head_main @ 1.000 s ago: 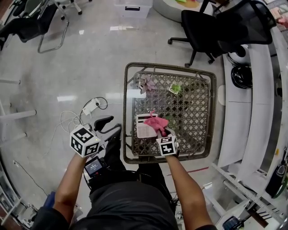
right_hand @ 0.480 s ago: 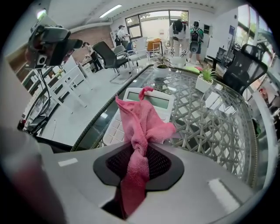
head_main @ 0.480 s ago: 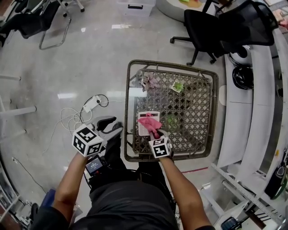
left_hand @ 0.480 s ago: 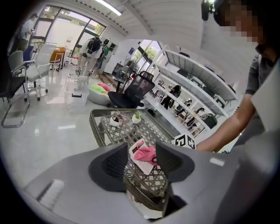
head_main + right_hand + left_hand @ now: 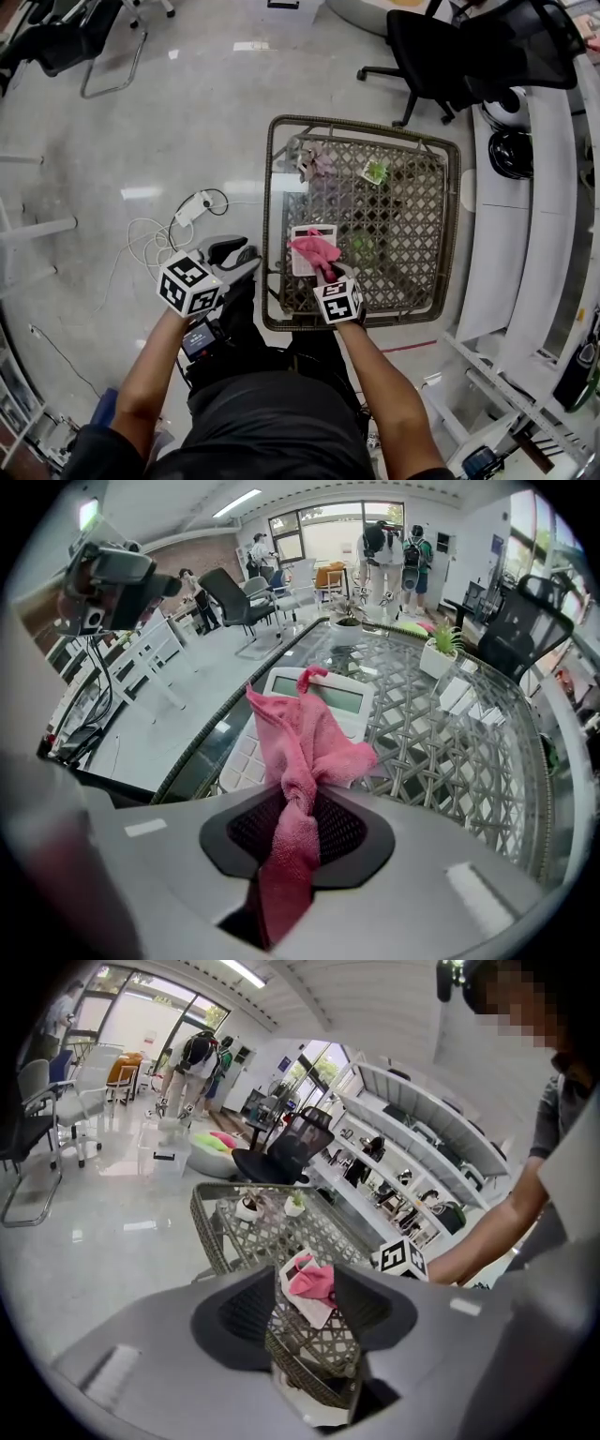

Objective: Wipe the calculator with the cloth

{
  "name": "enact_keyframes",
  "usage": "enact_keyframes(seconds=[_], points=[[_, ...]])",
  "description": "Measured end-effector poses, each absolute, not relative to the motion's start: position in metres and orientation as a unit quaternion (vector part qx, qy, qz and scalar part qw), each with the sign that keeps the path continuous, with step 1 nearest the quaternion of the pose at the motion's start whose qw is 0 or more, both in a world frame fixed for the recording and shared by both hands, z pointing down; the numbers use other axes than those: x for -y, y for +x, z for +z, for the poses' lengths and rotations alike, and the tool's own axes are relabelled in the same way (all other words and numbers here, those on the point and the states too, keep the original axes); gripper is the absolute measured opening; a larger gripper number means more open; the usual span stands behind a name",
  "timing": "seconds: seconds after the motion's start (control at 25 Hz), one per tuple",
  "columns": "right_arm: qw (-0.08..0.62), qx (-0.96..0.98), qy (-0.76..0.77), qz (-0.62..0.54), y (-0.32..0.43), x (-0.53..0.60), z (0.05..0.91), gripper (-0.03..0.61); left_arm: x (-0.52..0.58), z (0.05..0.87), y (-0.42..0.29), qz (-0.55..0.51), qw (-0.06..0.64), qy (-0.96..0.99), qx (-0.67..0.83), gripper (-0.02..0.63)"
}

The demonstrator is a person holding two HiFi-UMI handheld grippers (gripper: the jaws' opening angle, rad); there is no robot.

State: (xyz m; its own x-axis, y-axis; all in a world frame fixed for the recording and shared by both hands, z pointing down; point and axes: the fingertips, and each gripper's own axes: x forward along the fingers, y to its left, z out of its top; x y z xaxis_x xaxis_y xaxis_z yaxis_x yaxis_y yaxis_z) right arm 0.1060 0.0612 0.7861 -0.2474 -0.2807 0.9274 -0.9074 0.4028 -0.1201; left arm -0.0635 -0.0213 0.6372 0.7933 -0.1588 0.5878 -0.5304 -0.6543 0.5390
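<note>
Calculator (image 5: 310,251): lying flat on the glass top of the table, toward its near left part and just beyond the right gripper; its pale screen (image 5: 330,697) is facing up and showing clear of the cloth in the right gripper view.

Cloth (image 5: 317,249): pink and bunched into a twist, running up out of the right gripper and draping over the calculator's keys, with one corner reaching past the screen's edge.

Right gripper (image 5: 329,277): pointing steeply down over the near edge of the table, its jaws pinching together on the twisted end of the cloth, which is filling the narrow gap between them.

Left gripper (image 5: 236,253): hanging off the table's left side over the floor, its jaws standing apart and gripping nothing; through the gap its own view is showing only the table's corner, with the calculator and cloth well beyond.

Table (image 5: 272,187): square, with a woven wicker rim and lattice under glass, carrying the calculator.

Potted plants (image 5: 375,172): two small ones sitting near the far edge, well apart from the calculator.

Power strip (image 5: 187,217): lying on the pale floor left of the table, white cable trailing from it.

Office chair (image 5: 450,56): black, standing beyond the far right corner.
</note>
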Motion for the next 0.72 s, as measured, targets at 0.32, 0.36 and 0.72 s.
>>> enact_keyframes(seconds=[0.32,0.36,0.72], points=[[0.469,0.718,0.409,0.31,0.1,-0.067,0.79,0.074,0.01,0.638,-0.048,0.263,0.358,0.881,0.161,0.236],[0.478,0.726,0.394,0.297,0.093,-0.069,0.789,0.075,0.01,0.637,-0.049,0.262,0.358,0.881,0.163,0.236],[0.447,0.735,0.391,0.329,0.075,-0.069,0.789,0.074,0.017,0.633,-0.068,0.259,0.358,0.879,0.18,0.236]])
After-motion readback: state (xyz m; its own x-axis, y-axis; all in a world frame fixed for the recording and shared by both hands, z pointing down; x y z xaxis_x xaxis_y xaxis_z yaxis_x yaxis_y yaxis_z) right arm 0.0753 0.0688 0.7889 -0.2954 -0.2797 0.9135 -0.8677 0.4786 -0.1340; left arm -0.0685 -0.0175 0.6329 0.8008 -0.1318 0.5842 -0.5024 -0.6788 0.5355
